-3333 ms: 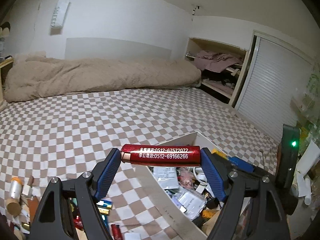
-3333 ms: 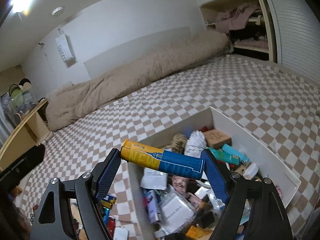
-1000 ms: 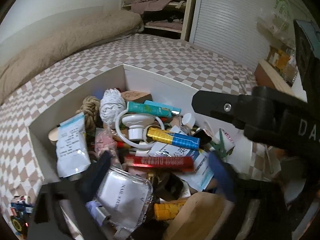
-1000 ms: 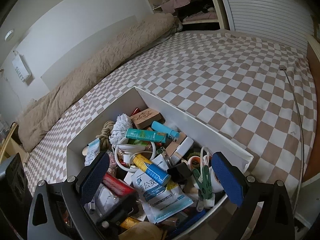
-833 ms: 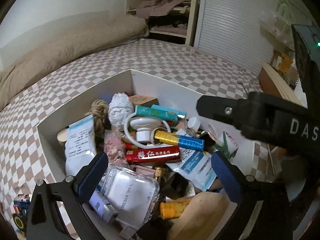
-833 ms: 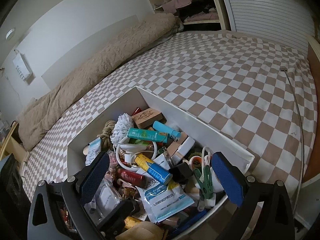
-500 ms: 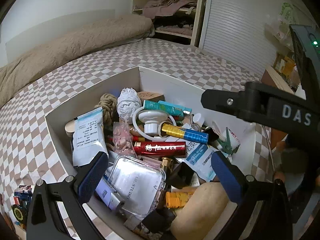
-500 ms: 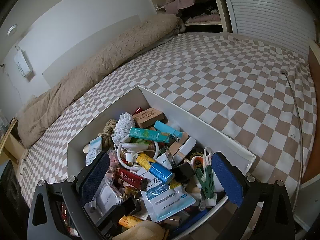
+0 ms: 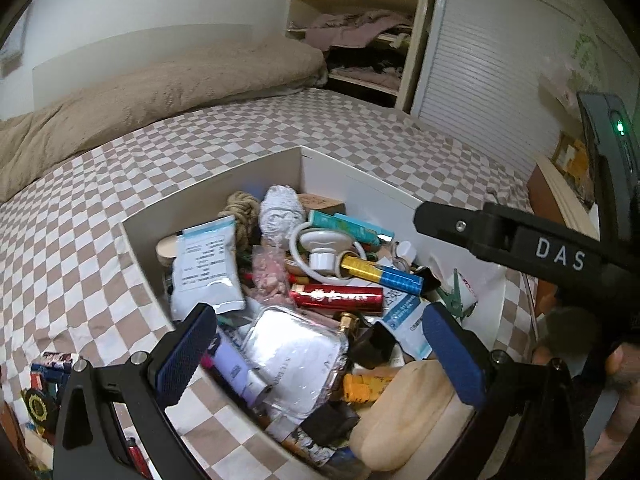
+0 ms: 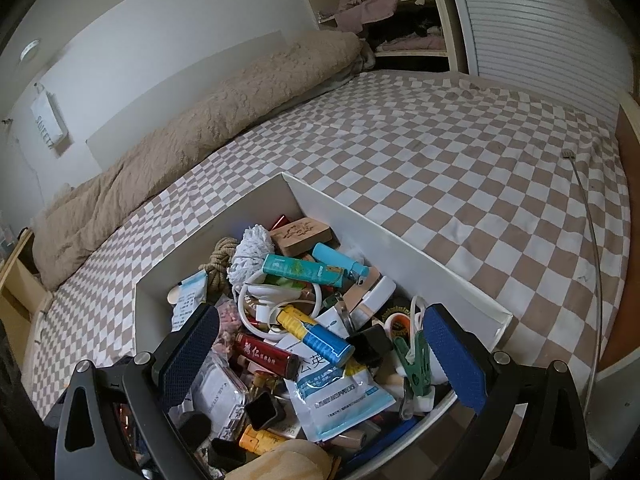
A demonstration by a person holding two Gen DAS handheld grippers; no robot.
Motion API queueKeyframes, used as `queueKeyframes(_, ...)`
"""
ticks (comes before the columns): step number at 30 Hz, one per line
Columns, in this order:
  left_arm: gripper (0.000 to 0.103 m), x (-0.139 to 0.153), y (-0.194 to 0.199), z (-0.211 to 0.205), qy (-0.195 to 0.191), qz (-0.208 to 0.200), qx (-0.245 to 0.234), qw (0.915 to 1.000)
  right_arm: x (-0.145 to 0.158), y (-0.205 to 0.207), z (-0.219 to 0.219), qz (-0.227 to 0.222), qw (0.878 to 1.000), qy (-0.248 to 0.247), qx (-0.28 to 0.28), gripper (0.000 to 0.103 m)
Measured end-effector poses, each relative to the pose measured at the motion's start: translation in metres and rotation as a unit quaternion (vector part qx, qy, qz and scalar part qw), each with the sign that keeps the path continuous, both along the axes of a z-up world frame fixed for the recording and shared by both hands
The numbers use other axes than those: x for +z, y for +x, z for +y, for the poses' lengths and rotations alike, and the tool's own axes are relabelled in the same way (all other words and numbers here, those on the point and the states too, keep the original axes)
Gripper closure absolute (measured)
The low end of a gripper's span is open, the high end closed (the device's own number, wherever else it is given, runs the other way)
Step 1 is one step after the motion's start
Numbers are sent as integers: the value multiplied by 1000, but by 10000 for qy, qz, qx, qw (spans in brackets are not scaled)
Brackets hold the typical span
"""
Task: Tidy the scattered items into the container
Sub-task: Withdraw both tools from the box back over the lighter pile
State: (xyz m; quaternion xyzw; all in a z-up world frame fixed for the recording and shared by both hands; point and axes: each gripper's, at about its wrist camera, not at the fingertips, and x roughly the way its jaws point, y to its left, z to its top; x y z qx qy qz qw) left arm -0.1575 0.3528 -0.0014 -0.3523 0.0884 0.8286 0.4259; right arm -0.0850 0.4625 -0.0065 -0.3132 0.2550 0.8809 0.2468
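A white open box [image 9: 360,184] [image 10: 400,240] stands on the checkered bed, full of small items. A red tube [image 9: 336,295] [image 10: 266,355] and a yellow-and-blue tube [image 9: 380,273] [image 10: 316,335] lie on top of the pile inside it. My left gripper [image 9: 320,354] is open and empty above the box's near side. My right gripper [image 10: 320,354] is open and empty above the box too; its arm [image 9: 520,240] crosses the right of the left wrist view.
Several loose small items [image 9: 44,384] lie on the bed at the box's lower left. A beige duvet [image 10: 192,128] lies along the far wall. A wooden ledge [image 10: 624,240] borders the bed on the right. A grey cable [image 10: 592,240] lies on the bed.
Earlier each gripper held a tube; now both tubes lie in the box and both grippers are open. Over the last second both grippers have drawn back and up from the box.
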Motion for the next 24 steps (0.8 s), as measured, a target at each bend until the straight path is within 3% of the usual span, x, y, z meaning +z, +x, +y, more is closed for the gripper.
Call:
queueKeyframes(13, 0, -1, -29, -48, 55, -60, 708, 9975, 4, -9, -17, 1, 9995, 314, 77, 1)
queueKeyframes(24, 0, 2, -50, -96, 143, -55, 1291, 9915, 5, -21, -37, -147, 9957, 881, 240, 0)
